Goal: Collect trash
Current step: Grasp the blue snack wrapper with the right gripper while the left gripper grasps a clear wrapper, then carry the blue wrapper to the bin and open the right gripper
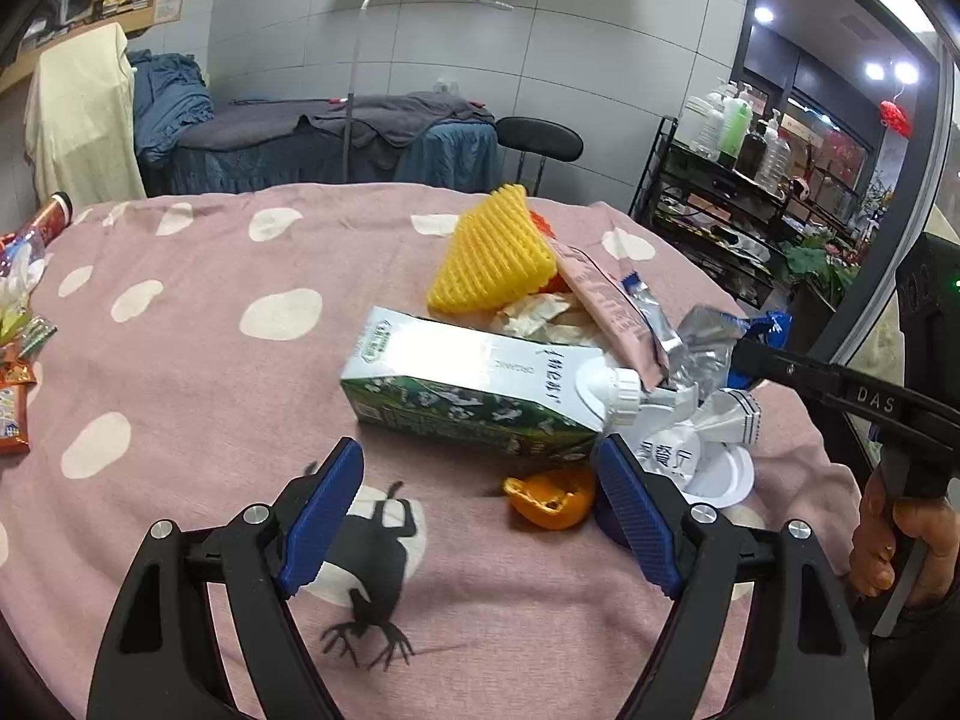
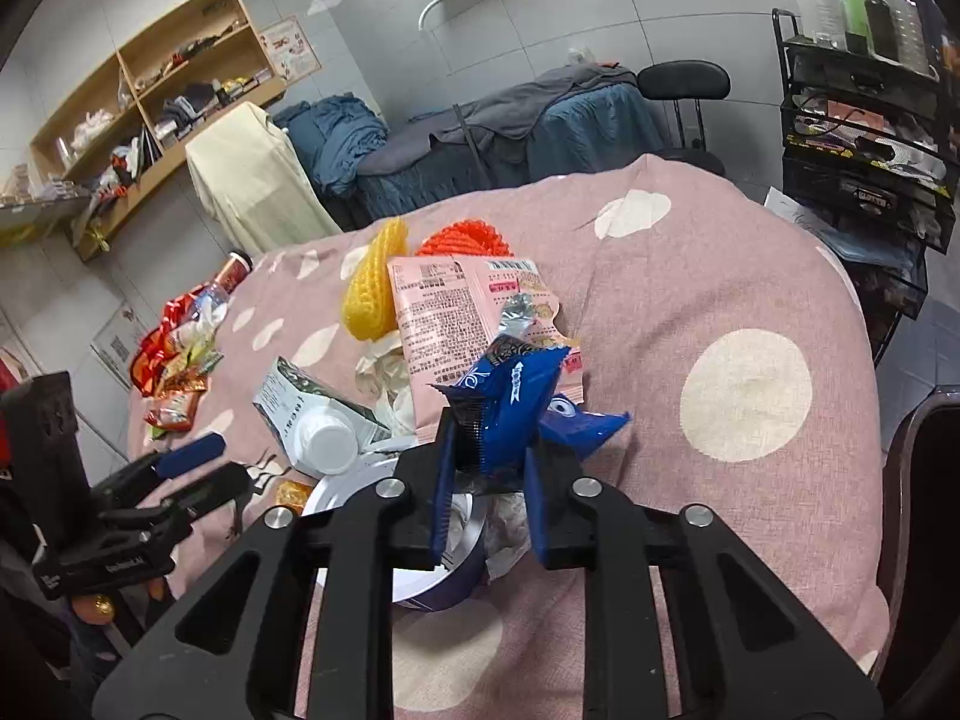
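A heap of trash lies on the pink spotted cloth (image 1: 198,396): a green and white milk carton (image 1: 468,384), a yellow foam net (image 1: 492,252), a pink packet (image 2: 450,312), crumpled tissue and an orange peel (image 1: 549,498). My left gripper (image 1: 480,510) is open just short of the carton, with the peel near its right pad. My right gripper (image 2: 489,474) is shut on a blue snack wrapper (image 2: 510,402) at the heap's right side. In the left wrist view the right gripper (image 1: 744,357) reaches in from the right, held by a hand (image 1: 888,540).
A white lid (image 1: 720,474) and a round white and blue tub (image 2: 432,564) lie under the heap's near edge. More snack wrappers (image 2: 174,354) and a red can (image 2: 234,270) lie at the cloth's left edge. A black shelf rack (image 2: 864,120) stands right; a stool (image 1: 540,141) stands beyond.
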A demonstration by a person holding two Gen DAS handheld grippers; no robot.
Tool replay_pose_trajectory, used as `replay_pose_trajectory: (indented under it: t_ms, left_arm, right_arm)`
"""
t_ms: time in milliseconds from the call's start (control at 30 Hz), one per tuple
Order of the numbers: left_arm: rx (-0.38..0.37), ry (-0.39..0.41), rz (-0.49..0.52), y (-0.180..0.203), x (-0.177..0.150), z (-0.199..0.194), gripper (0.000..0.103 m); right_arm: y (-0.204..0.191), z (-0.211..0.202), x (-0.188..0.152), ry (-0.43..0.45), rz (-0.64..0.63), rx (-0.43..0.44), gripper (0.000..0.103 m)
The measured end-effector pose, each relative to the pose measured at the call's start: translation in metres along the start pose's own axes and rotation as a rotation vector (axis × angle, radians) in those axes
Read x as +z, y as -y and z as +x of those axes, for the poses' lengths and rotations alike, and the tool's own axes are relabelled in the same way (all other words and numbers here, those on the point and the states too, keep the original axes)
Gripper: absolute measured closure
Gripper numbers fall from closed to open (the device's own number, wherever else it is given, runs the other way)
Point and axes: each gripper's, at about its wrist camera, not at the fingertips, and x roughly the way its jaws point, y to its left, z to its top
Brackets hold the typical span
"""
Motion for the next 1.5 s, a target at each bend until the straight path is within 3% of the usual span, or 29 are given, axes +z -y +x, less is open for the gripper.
replay_pose_trajectory:
  t_ms: [200,467,533,600,733,800,967,1300,1500]
  left_arm:
    - [-0.046,0.007,0.055,0.028,-0.003,-0.005,0.023]
    - [-0.106,-0.01,0.256,0.101,0.007,0.016,0.023]
    - [-0.098,-0.021,0.291,0.115,0.01,0.026,0.027]
    - [-0.092,-0.039,0.305,0.125,0.013,0.037,0.038]
    - [-0.054,-0.092,0.277,0.126,0.018,0.06,0.056]
    - [-0.061,-0.116,0.229,0.117,0.02,0.066,0.077]
    - [-0.085,-0.084,0.145,0.105,0.02,0.052,0.096]
    - [-0.145,0.077,0.092,0.109,0.03,-0.015,0.096]
    - [-0.203,0.139,0.113,0.133,0.034,-0.041,0.096]
  right_arm:
    - [0.0,-0.03,-0.001,0.069,-0.01,-0.002,0.085]
    - [0.012,-0.072,-0.01,0.153,0.001,-0.052,0.085]
    - [0.019,-0.08,-0.013,0.165,0.011,-0.068,0.085]
    - [0.029,-0.09,-0.017,0.173,0.026,-0.073,0.085]
    - [0.042,-0.104,-0.026,0.185,0.05,-0.094,0.085]
    - [0.047,-0.109,-0.03,0.19,0.058,-0.098,0.085]
    - [0.059,-0.121,-0.041,0.205,0.083,-0.106,0.085]
    - [0.072,-0.158,-0.061,0.261,0.105,-0.157,0.085]
    - [0.084,-0.184,-0.068,0.298,0.124,-0.197,0.085]
